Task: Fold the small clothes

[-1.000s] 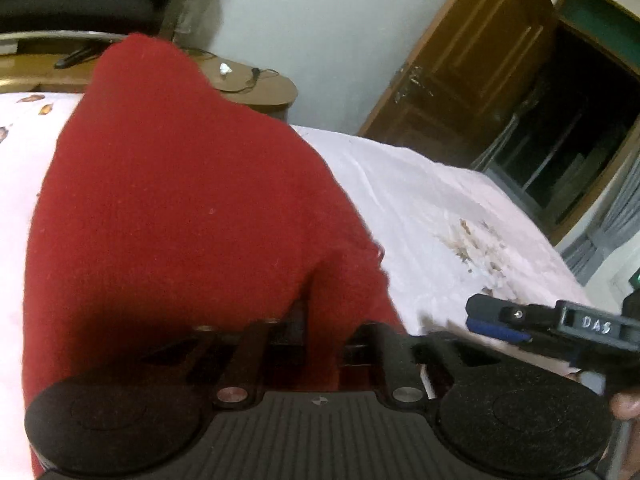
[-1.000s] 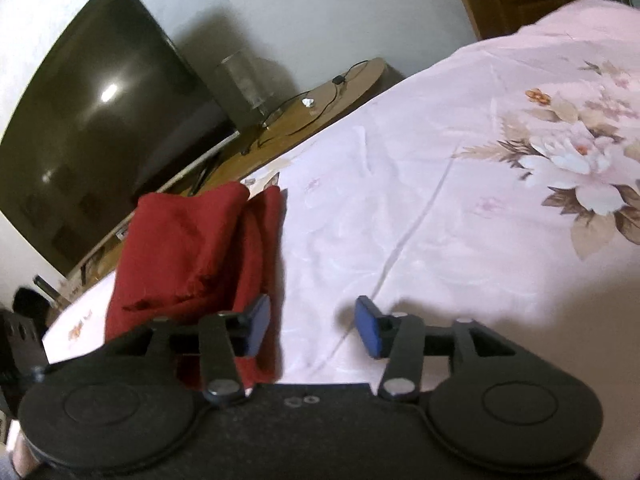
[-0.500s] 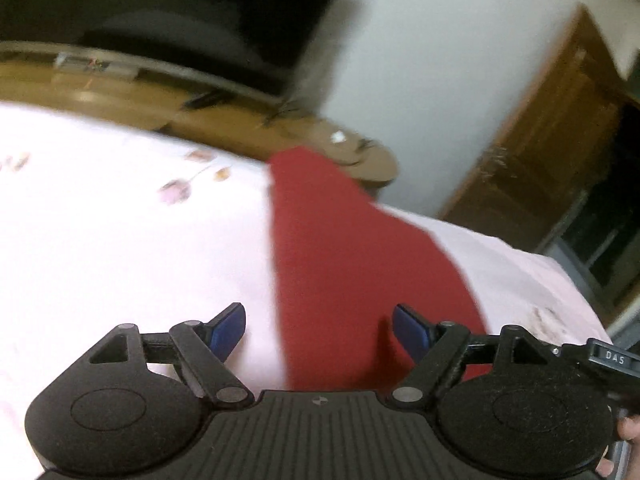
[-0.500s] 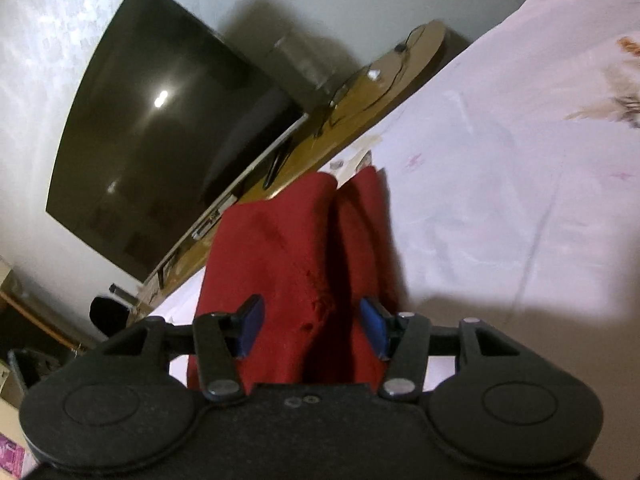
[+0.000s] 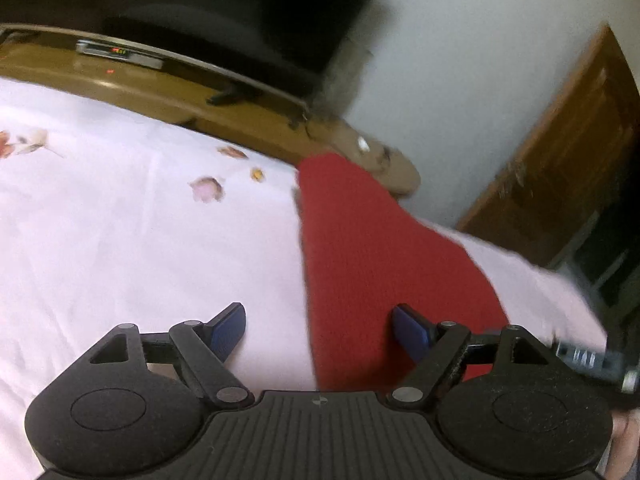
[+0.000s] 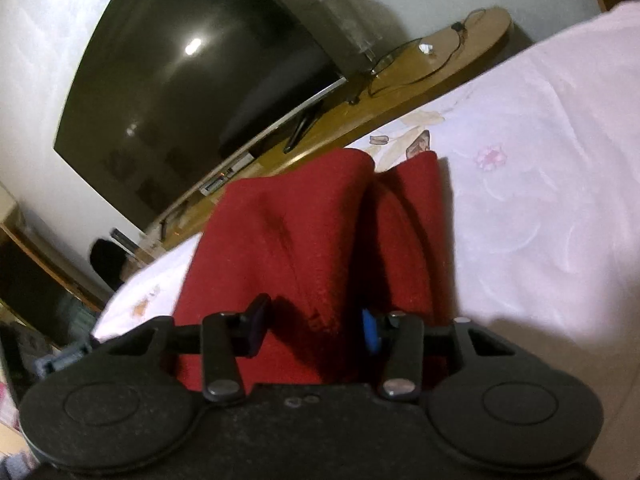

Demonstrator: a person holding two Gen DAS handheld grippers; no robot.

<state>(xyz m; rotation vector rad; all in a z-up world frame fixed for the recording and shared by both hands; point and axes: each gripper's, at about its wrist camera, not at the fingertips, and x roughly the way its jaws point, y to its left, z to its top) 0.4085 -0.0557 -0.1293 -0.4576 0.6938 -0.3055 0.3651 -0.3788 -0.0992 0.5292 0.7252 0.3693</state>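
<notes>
Since a second ago the left gripper (image 5: 319, 330) has let go of the red garment (image 5: 372, 264); its jaws stand wide, empty. The right gripper (image 6: 312, 326) has shifted over the garment (image 6: 304, 236), jaws closing around a fold at 12 o'clock. Only the right view shows the television (image 6: 192, 76).

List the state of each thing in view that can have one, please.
red garment: folded, lying on the bed sheet
left hand-held gripper: open, holds nothing
right hand-held gripper: jaws closing, red cloth between them
television: off, dark screen
bed sheet: spread flat
</notes>
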